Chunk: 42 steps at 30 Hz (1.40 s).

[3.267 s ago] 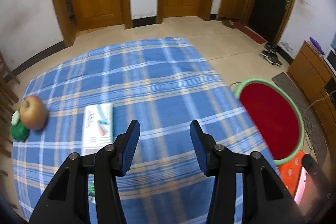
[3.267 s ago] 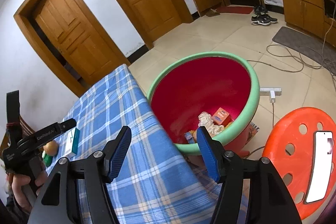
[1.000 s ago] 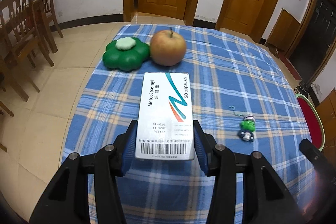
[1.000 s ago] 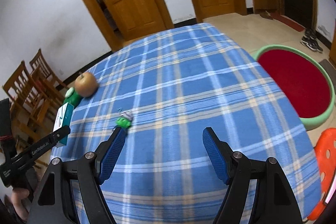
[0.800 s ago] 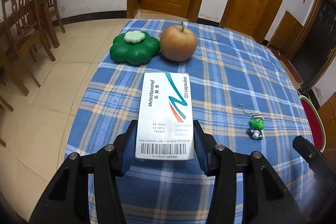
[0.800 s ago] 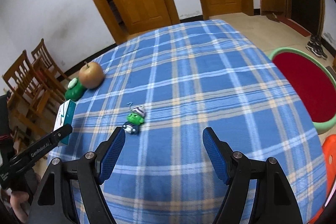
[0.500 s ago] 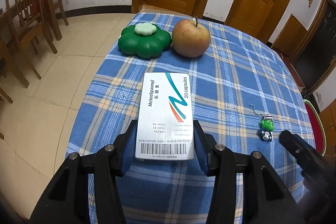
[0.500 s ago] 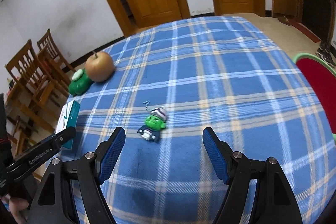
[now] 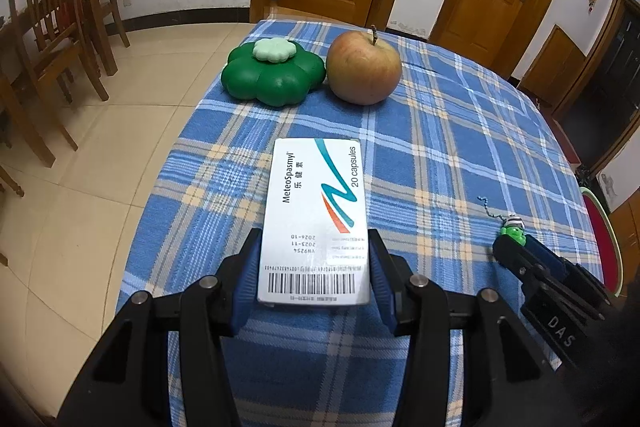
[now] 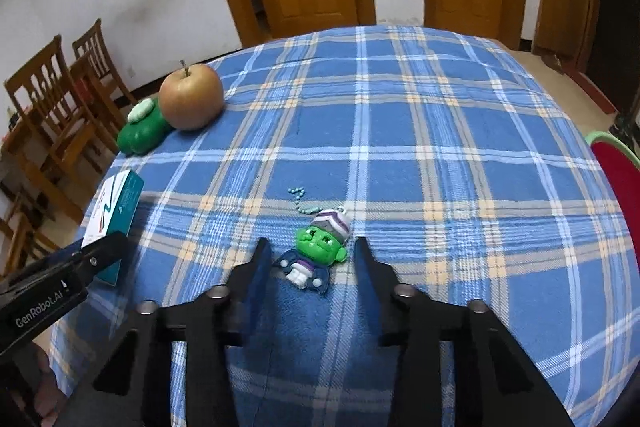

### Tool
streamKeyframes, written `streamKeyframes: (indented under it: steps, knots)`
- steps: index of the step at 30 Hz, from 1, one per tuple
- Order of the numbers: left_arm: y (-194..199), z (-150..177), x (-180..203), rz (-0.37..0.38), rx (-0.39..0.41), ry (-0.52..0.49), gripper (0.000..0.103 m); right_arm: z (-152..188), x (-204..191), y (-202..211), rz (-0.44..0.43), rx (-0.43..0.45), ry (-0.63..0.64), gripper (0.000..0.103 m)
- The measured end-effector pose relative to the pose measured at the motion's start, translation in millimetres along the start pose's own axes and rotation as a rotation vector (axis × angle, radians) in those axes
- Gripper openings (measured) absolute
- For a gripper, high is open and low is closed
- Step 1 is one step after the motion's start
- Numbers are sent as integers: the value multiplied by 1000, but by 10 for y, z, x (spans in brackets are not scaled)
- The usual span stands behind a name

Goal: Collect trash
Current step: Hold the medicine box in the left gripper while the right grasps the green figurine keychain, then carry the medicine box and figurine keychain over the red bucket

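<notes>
— While I am watching the left wrist feed, what is the left claw doing?

— I am seeing it clamping the white capsule box between both blue pads, barcode end nearest the camera. The box is sticking out forward over the bench, which is wearing a blue plaid cloth.

— Is the box lying on the cloth?

— I am not managing to tell whether it is touching the cloth or being held just above it.

— And what is sitting beyond it?

— A green flower-shaped case and an apple are sitting side by side near the far edge, just about touching each other.

— What is the right claw doing?

— I am seeing it standing open, with its two fingers straddling a small green figure keychain that is lying on the cloth. The figure is lying between the tips, its bead chain trailing away toward the far side. Neither finger is touching it, as far as I am making out.

— Where is the bin?

— A red tub with a green rim is showing at the right edge, off the bench and below cloth level. Wooden chairs are standing on the tiled floor to the left.
</notes>
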<state>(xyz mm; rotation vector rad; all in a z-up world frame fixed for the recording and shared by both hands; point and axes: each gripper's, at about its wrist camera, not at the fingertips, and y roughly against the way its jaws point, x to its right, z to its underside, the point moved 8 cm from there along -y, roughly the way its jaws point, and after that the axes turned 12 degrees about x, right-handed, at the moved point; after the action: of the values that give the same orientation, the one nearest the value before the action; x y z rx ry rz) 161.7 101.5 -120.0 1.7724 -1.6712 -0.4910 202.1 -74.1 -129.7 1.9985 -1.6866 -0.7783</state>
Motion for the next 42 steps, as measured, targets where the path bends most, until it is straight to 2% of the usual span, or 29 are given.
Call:
streamKeyframes:
  steps: [4, 6, 14, 16, 22, 27, 42]
  knots:
    - [24, -4, 37, 6, 3, -1, 50, 7, 12, 7, -14, 4, -1, 36]
    - [41, -6, 56, 6, 6, -4, 50, -17, 30, 39, -14, 17, -7, 25]
    - [126, -12, 200, 25, 15, -17, 50, -49, 148, 236, -17, 57, -30, 24]
    - [144, -12, 247, 32, 15, -26, 50, -65, 197, 306, -18, 71, -37, 18]
    - [181, -58, 462, 64, 20, -52, 50, -142, 420, 577, -2, 127, -84, 18]
    - [198, -115, 699, 112, 36, -48, 50, -219, 708, 841, 25, 179, -133, 18]
    - [251, -148, 1542, 218, 19, -147, 50, -391, 1763, 1424, 161, 318, -283, 18]
